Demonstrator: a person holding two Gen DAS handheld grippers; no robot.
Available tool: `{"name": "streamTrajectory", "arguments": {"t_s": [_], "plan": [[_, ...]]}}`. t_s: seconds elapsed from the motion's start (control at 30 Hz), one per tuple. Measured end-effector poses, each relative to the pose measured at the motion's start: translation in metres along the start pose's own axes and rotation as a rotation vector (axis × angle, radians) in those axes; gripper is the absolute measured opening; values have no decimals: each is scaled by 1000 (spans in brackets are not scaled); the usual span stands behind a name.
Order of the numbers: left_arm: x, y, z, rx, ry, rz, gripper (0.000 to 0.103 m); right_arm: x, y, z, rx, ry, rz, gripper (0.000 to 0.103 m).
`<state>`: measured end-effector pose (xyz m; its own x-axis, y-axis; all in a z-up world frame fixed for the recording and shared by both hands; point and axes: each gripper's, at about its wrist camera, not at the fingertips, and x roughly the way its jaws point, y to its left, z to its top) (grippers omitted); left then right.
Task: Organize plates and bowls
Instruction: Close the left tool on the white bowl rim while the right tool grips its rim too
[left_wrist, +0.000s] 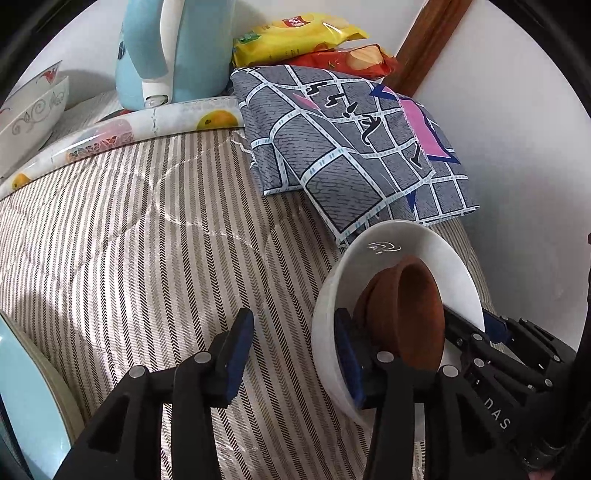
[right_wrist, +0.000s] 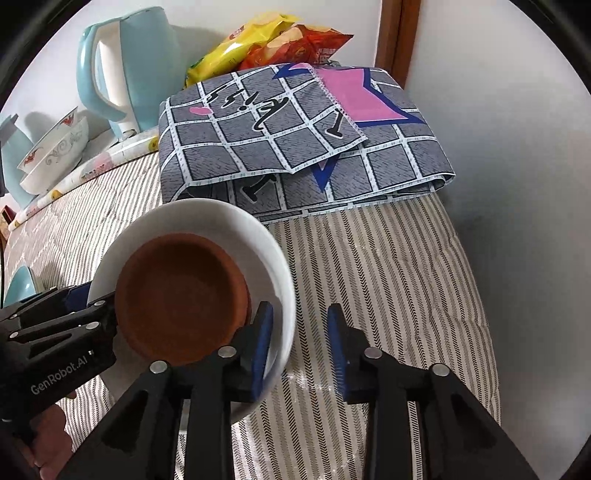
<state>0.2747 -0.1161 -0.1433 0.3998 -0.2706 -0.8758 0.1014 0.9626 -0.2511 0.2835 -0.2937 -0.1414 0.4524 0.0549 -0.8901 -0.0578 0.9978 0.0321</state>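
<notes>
While white bowl (right_wrist: 207, 218) sits on striped cloth (left_wrist: 129, 258) with brown clay bowl (right_wrist: 177, 299) tilted inside, both grippers straddle white rim. Left gripper (left_wrist: 291, 354) open, not squeezing. Right gripper (right_wrist: 301, 350) open too. Best: lift out slowly, don't bump rim. Folded grey cloth (right_wrist: 295, 147) just behind bowl; lots of room on striped cloth beside.

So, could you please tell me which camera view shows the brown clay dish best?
The right wrist view: the brown clay dish faces the camera, its round inside open inside the white bowl. The left wrist view shows it edge-on.
</notes>
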Motion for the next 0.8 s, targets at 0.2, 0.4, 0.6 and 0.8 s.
{"name": "streamTrajectory", "arguments": {"t_s": [0.2, 0.4, 0.6, 0.8], "plan": [[-1, 3, -1, -28, -12, -14, 41, -2, -1, -3, 5, -21, 2, 31], [-4, -1, -3, -26, -43, -37, 27, -3, 1, -5, 8, -37, 40, 17], [-3, -12, -5, -11, -63, -23, 13, -4, 8, -6, 14, -65, 30, 11], [-3, -17, -7, -9, -64, -3, 12, -8, 7, -10, 33, -84, 35, 10]]}}
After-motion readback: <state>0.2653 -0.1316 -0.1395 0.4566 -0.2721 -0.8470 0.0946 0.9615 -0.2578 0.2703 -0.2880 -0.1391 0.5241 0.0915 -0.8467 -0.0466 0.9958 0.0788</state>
